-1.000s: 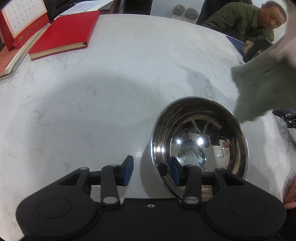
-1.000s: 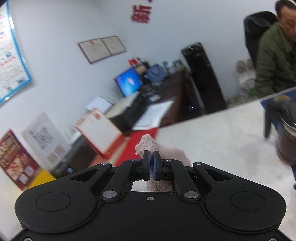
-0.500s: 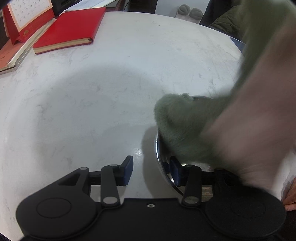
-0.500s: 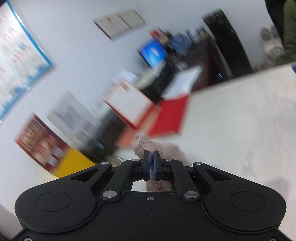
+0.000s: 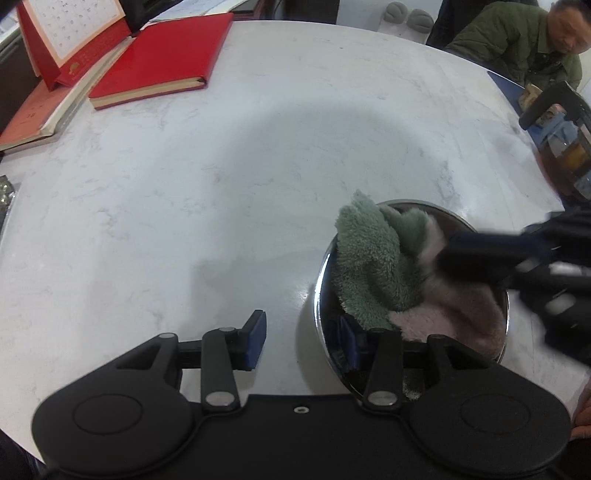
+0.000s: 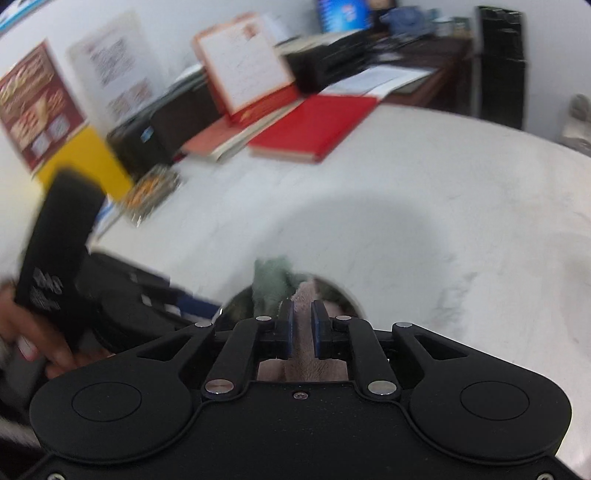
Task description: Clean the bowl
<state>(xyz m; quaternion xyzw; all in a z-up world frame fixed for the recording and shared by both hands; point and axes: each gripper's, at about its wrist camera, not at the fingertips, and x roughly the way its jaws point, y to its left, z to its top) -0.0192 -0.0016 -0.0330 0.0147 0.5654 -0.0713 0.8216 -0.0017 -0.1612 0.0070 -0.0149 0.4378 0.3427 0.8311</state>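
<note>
Marble table (image 5: 229, 177) carries the steel bowl (image 5: 320, 295) near our edge of it, seen in the left wrist view low and right of centre, and in the right wrist view (image 6: 343, 295) just beyond our fingertips. We hold the left gripper (image 5: 303, 343) astride the bowl's near-left rim: one blue-padded finger stands outside the wall over bare table, the other dips inside, and the jaws stand partly open with a clear gap between the outer pad and the metal, so we cannot tell that they pinch the rim. Our right gripper (image 6: 302, 328) comes in from the right, blurred in the left wrist view (image 5: 443, 258), with its jaws just opening a little and the cloth (image 6: 301, 354) lying between the pads; the narrow gap there is filled by pinkish pile, and the pads appear to press it. The cloth (image 5: 373, 273) is green on one face and pale pink on the other, bunched inside the bowl and covering most of its hollow, one green corner rising above the far rim. Farther off on the table lie a red book (image 5: 162, 62), a standing calendar (image 5: 70, 33) and a dark glass jug (image 5: 565, 147) at the right edge. A seated person in a green jacket (image 5: 509, 40) is beyond the table.
</note>
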